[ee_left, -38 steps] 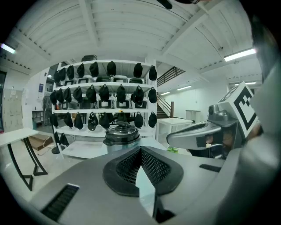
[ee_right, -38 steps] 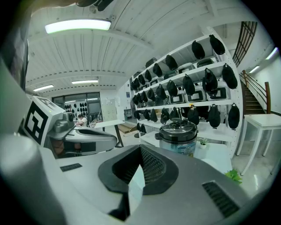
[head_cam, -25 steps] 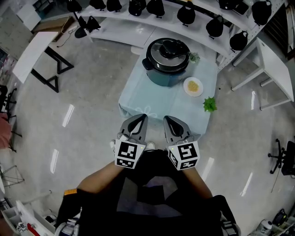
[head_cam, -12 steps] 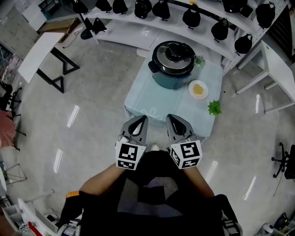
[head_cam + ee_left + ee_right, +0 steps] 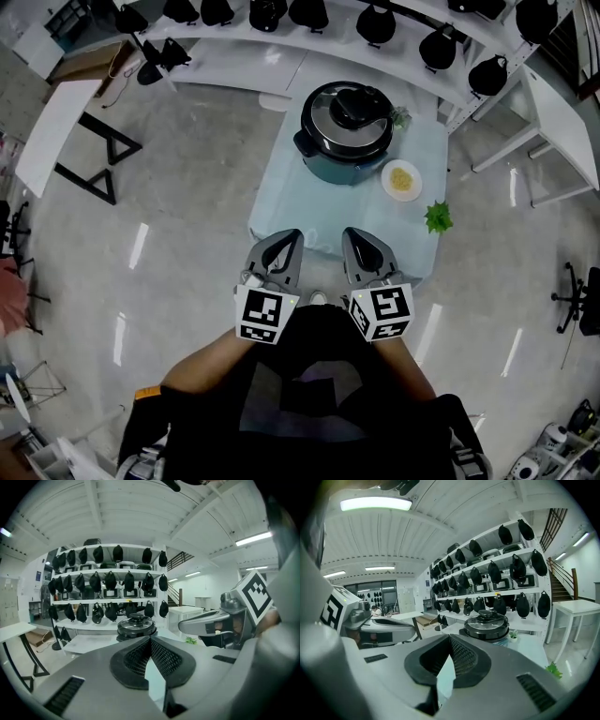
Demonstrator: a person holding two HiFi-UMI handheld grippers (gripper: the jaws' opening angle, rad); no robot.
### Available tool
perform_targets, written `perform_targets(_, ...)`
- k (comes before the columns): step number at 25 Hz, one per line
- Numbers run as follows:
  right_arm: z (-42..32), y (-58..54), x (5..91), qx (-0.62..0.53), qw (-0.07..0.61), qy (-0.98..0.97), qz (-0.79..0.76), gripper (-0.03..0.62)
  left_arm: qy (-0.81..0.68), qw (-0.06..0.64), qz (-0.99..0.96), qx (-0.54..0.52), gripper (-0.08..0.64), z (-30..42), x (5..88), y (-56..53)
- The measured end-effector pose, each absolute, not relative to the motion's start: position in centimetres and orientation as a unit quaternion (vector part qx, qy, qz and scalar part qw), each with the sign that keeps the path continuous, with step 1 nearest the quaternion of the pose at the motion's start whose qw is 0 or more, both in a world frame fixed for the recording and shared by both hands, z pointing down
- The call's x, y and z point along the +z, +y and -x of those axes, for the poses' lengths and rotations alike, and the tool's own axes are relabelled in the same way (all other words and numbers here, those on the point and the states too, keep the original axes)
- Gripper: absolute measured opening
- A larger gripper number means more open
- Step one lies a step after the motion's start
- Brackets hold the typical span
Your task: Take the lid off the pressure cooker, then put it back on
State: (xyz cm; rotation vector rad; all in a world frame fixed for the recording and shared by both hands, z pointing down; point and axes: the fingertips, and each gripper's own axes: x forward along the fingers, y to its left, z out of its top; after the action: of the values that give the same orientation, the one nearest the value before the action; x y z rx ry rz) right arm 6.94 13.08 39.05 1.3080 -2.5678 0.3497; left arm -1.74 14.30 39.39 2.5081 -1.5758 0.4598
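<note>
Bench (image 5: 309, 202): draped in pale blue cloth, seen at upper centre of the head view, on a glossy grey floor (image 5: 187, 216).
Room: white shelves (image 5: 281, 56) hung with dark items are set along the top edge.
Pressure cooker (image 5: 345, 141): placed at the bench's far end, lid (image 5: 347, 112) seated on it; a small plate (image 5: 385, 178) and a green sprig (image 5: 438, 217) are laid to its lower right.
Left gripper (image 5: 294, 236): held at lower centre, jaws closed, nothing between them.
Right gripper (image 5: 349, 234): held just beside it, jaws closed, empty, well apart from the cooker.
Unclear: the shelf items cannot be identified.
</note>
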Motion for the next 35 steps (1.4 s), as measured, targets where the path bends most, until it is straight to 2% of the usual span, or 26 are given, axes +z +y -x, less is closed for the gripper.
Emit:
perform_targets(17, -2.5, 2.9, 38.6, 0.135, 0.129, -0.825, -0.533, 0.018, -0.442, 0.077, -0.882, 0.144, 0.008, 6.3, 39.0, 2.3)
perform_targets(35, -1.3, -1.8, 35.3, 0.111, 0.136, -0.775, -0.607, 0.021, -0.372, 0.063, -0.919, 0.117, 0.008, 9.3, 36.0, -3.5)
